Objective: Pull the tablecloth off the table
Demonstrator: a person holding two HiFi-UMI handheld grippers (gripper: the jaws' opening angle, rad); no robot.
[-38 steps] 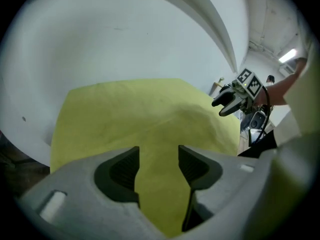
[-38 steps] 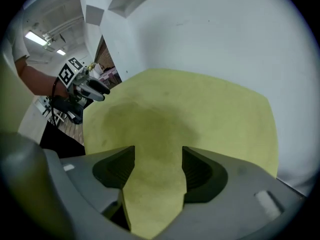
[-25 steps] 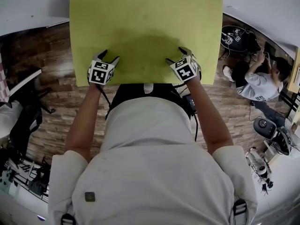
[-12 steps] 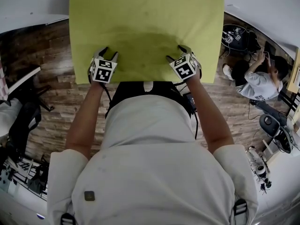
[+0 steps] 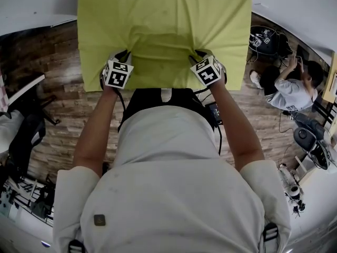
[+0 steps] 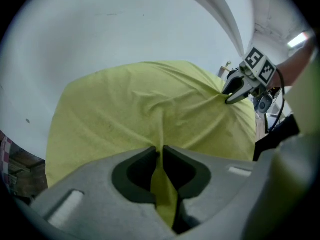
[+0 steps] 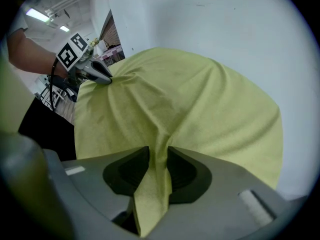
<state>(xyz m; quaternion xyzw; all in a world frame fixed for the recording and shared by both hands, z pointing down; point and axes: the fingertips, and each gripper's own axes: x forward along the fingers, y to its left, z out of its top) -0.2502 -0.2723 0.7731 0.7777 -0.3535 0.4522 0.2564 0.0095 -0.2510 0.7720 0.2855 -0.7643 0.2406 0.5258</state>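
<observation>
A yellow-green tablecloth (image 5: 163, 25) covers the table ahead of me, its near hem hanging over the edge. My left gripper (image 5: 124, 55) is closing on a pinched fold of the cloth near the front left, and the fold (image 6: 161, 184) runs between its jaws. My right gripper (image 5: 200, 54) is closing on a second fold near the front right, where bunched cloth (image 7: 155, 184) fills its jaws. Creases fan out from both pinches. In the left gripper view the right gripper (image 6: 231, 95) bites the cloth. The left gripper (image 7: 107, 79) shows the same in the right gripper view.
Wood-plank floor (image 5: 58, 115) lies on both sides of the table. A white wall (image 6: 125, 29) stands behind it. A person (image 5: 289, 91) crouches at the right by dark equipment (image 5: 266, 42). A dark chair (image 5: 26, 136) stands at the left.
Both grippers slid a little forward onto the cloth and closed on it. The flat cloth now has raised folds and creases at both pinches.
</observation>
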